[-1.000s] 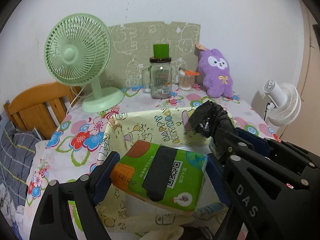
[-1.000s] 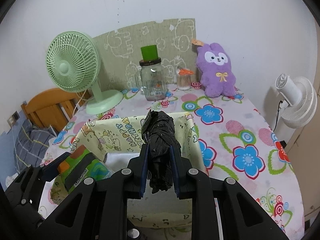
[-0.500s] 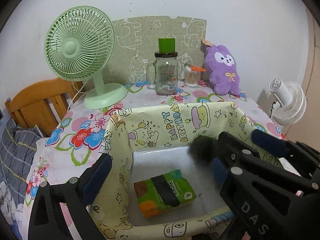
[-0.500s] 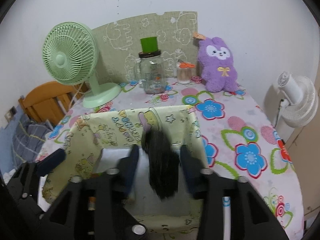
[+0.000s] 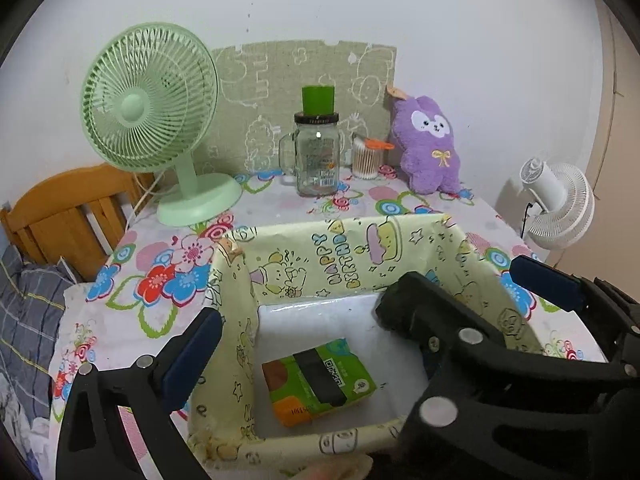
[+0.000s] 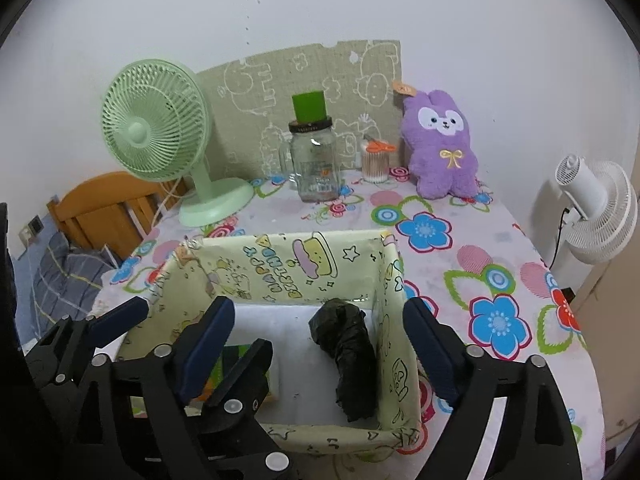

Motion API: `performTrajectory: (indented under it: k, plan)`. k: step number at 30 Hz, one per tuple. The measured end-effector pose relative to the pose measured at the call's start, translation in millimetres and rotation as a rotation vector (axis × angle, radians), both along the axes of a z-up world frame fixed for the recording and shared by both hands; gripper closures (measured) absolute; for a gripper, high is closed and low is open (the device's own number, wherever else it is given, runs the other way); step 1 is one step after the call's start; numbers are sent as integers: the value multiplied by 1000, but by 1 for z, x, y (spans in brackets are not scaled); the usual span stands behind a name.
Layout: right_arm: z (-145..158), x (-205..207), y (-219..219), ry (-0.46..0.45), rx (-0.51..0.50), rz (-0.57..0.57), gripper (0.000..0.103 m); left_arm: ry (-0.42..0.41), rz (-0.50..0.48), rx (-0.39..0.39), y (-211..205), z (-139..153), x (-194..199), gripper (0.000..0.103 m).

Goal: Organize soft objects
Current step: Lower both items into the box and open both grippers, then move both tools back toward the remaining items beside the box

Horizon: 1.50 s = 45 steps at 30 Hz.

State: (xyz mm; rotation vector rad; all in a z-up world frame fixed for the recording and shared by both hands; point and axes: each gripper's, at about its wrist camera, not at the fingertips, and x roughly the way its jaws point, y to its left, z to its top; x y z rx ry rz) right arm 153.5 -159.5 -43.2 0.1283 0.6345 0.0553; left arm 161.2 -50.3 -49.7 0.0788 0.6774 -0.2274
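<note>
Black bag bundle (image 6: 347, 354) is lying in the yellow box (image 6: 390, 276), at 12 o'clock from my right tongs (image 6: 320, 356), which just spread wide, empty. Left tongs (image 5: 360, 308) wide too; tissue pack (image 5: 318, 380) below, half-hidden in the right view.

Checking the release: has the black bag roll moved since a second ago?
Yes. The black bag roll dropped from the right gripper, whose jaws just opened, into the yellow box.

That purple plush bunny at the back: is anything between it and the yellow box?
Only bare flowered tablecloth lies between the purple plush bunny and the yellow box; the glass jar stands off to one side.
</note>
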Motion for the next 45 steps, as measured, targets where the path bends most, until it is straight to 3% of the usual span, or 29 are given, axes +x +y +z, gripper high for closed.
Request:
performTrajectory:
  k: [12,24,45]
  plan:
    - [27,-34,2,-80,-15,-12,0,-83,27,13,1,27,-35,0]
    - [48,-72,4,-133,-34,-25,0,-106,-27,-27,2,43,-69,0]
    - [53,-133,9,-177,-55,-19,0,-179,2,-23,5,48,-129,0]
